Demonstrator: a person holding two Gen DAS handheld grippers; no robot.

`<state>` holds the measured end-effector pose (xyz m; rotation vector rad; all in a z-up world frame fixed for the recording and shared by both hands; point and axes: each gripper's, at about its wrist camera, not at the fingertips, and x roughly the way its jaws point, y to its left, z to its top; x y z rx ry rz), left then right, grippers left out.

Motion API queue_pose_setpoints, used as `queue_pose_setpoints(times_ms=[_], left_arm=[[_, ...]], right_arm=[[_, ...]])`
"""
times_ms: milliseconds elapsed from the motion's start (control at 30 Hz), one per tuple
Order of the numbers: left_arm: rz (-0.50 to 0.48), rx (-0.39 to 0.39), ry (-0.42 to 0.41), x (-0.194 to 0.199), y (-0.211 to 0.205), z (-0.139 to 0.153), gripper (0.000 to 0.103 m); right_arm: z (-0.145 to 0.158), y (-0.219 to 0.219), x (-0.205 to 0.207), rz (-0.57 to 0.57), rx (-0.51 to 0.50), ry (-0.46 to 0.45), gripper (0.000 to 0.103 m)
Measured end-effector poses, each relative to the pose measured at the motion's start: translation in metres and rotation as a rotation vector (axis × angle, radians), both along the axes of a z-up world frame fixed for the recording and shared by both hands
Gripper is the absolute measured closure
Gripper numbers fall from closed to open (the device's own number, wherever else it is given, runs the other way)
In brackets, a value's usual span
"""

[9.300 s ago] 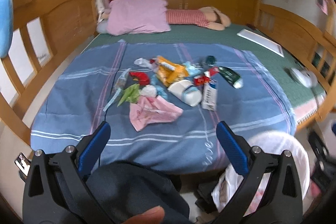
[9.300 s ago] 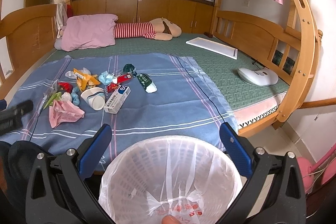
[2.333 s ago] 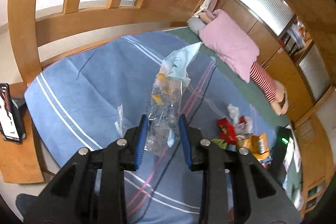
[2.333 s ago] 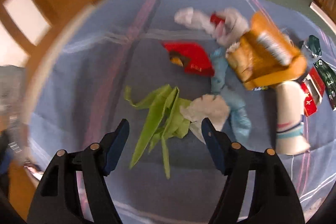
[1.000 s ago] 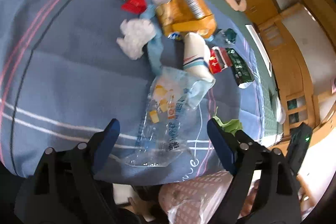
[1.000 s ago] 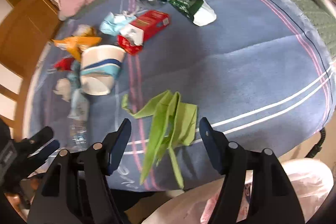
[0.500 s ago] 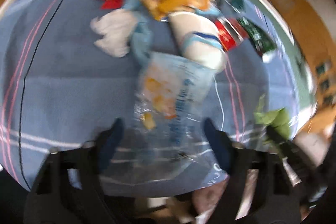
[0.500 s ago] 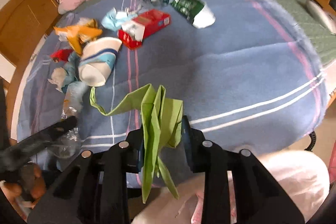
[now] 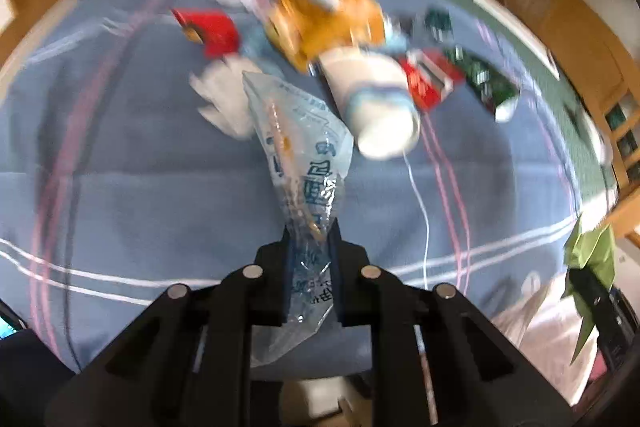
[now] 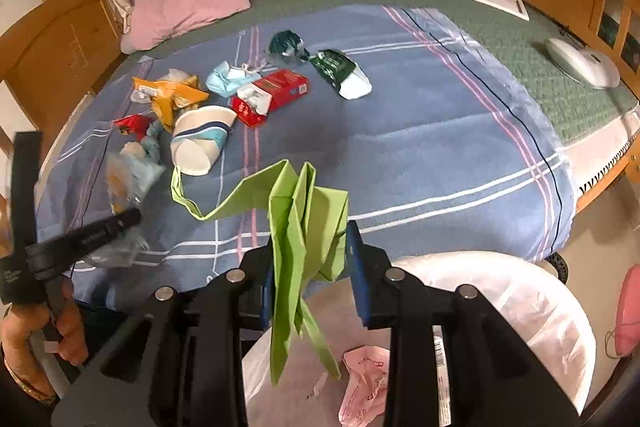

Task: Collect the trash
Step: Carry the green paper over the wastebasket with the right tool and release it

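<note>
Gripping a clear plastic bag (image 9: 298, 163) in left fingers (image 9: 289, 267); right fingers (image 10: 358, 267) clamped on green wrapper (image 10: 304, 223), bin (image 10: 520, 307) directly below for drop.

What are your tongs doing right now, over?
Left tongs shut on clear plastic bag. Right tongs shut on green paper, above the lined bin. Nothing in the way.

Green paper (image 10: 306, 211) in right tongs (image 10: 312, 267) above bin (image 10: 520, 307)
</note>
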<state>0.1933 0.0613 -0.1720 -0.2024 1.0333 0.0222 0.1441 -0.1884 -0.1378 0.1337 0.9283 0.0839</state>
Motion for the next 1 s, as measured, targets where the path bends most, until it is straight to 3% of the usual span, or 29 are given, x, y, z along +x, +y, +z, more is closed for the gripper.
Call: queue_pose_setpoints(times_ms=[133,500,700,867,1000], left_arm=[[0.045,0.042,-0.106,-0.011,0.003,0.018,0.087],[0.056,0.042,-0.105,-0.01,0.004,0.02,0.087],[0.018,0.031,-0.157,-0.017,0.0,0.029,0.087],[-0.03,0.019,-0.204,-0.023,-0.004,0.037,0.087],[-0.046,0.006,-0.217,-0.026,-0.006,0.038,0.087]], right_arm=[[0.001,0.007,-0.002,0.015,0.01,-0.007,0.072],[0.017,0.011,-0.012,0.042,0.026,-0.042,0.072],[0.034,-0.01,-0.034,0.047,-0.03,-0.064,0.072],[0.033,-0.043,-0.053,-0.007,-0.062,-0.033,0.072],[0.015,-0.061,-0.066,-0.027,-0.068,0.036,0.072]])
